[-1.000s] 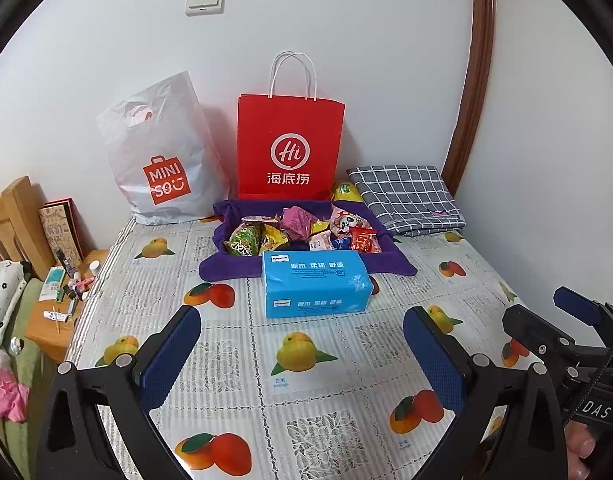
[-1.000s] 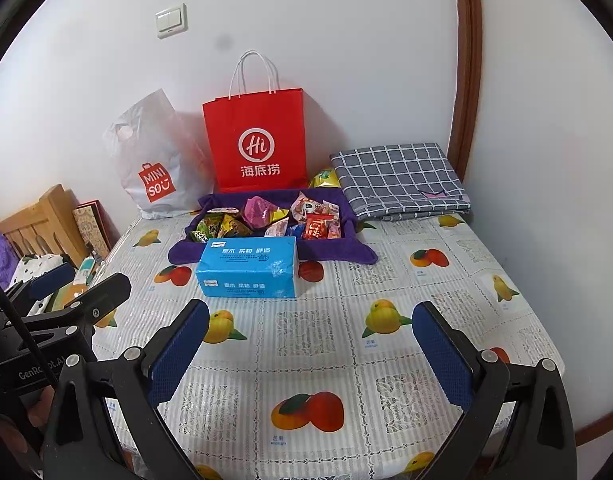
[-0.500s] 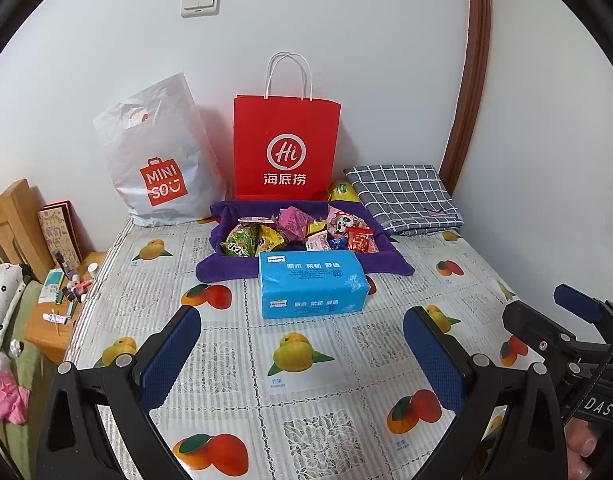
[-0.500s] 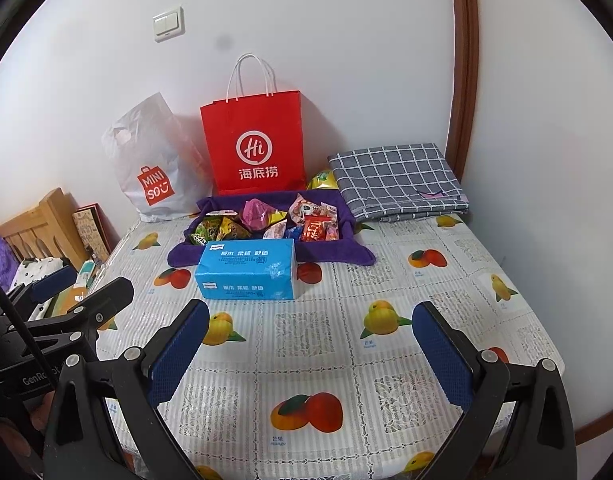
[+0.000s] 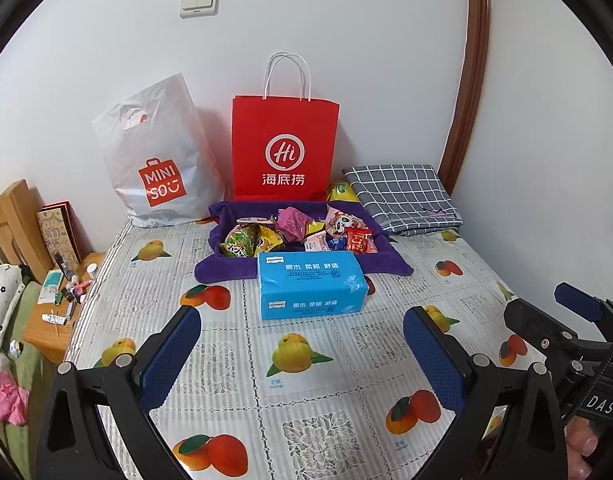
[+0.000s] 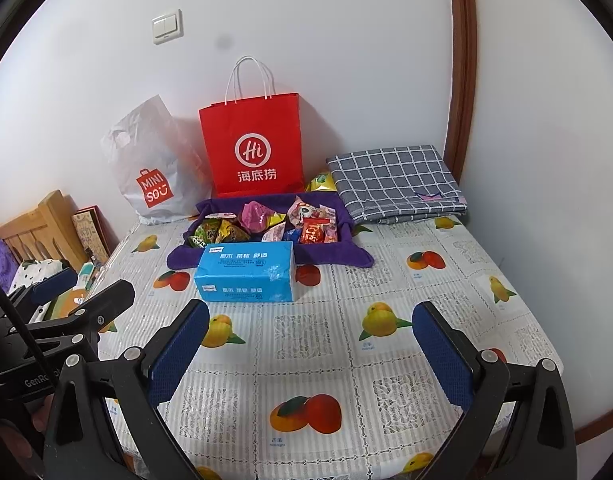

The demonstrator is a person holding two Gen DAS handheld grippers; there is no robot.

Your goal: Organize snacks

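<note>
Snacks: mixed bright crinkled packets heaped in purple tray near table's far edge, behind blue tissue pack. Left gripper and right gripper both spread wide, empty.

Snack packets on purple cloth behind blue tissue pack.

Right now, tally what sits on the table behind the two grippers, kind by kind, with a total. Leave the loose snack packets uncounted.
Shopping bags: 2, the red paper bag and the white plastic bag
Blue tissue packs: 1
Purple cloth trays holding the snacks: 1
Folded checked cloths: 1
Yellow packets behind the tray: 1
Total: 6
</note>
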